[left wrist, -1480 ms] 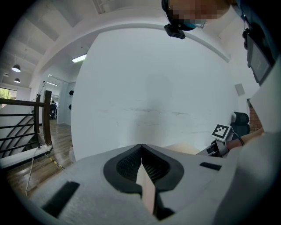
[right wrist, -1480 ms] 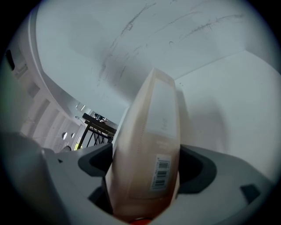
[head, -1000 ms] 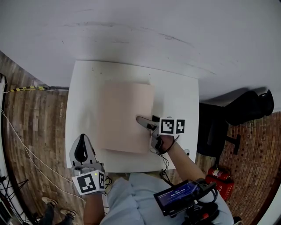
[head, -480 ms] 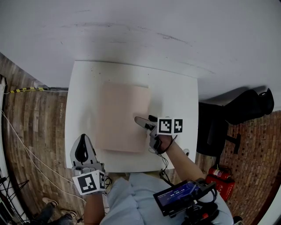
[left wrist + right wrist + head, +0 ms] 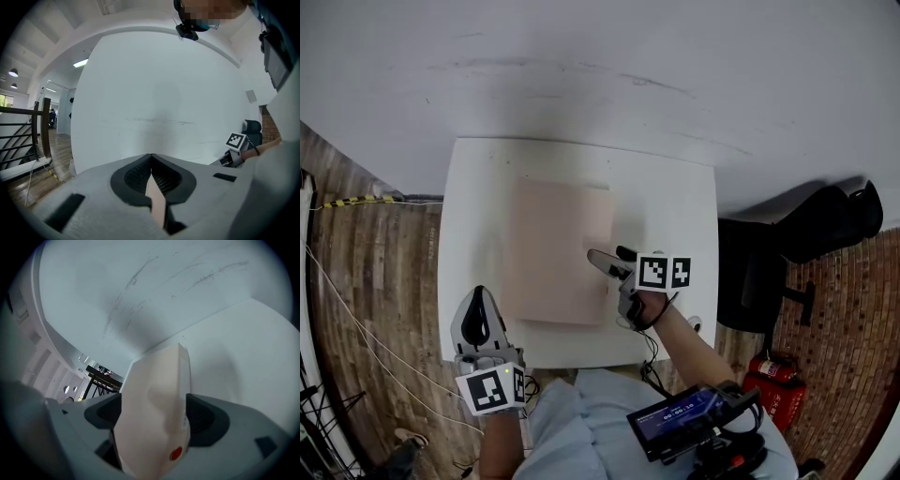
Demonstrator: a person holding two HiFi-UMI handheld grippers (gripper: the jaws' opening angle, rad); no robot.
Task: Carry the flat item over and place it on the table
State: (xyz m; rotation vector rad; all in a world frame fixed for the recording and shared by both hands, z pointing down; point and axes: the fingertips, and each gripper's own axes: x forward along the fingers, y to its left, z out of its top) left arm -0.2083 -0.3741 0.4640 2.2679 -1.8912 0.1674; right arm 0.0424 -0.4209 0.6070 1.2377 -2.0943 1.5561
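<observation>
A pale pink flat item (image 5: 558, 248) lies flat over the middle of the white table (image 5: 666, 202). My right gripper (image 5: 602, 263) is shut on its right edge. In the right gripper view the flat item (image 5: 154, 404) fills the gap between the jaws and shows a small red dot. My left gripper (image 5: 476, 305) hovers by the table's front left, just left of the item's near corner and apart from it. In the left gripper view its jaws (image 5: 151, 157) meet at the tip, with a thin pinkish sliver behind them.
A white wall rises right behind the table. A black chair (image 5: 806, 234) and a red fire extinguisher (image 5: 773, 389) stand to the right on the brick floor. Cables (image 5: 356, 319) trail across the wooden floor on the left. A black device (image 5: 680, 417) hangs at the person's chest.
The right gripper has slid the flat item a little to the left and away from the table's right side. The left gripper has stayed where it was.
</observation>
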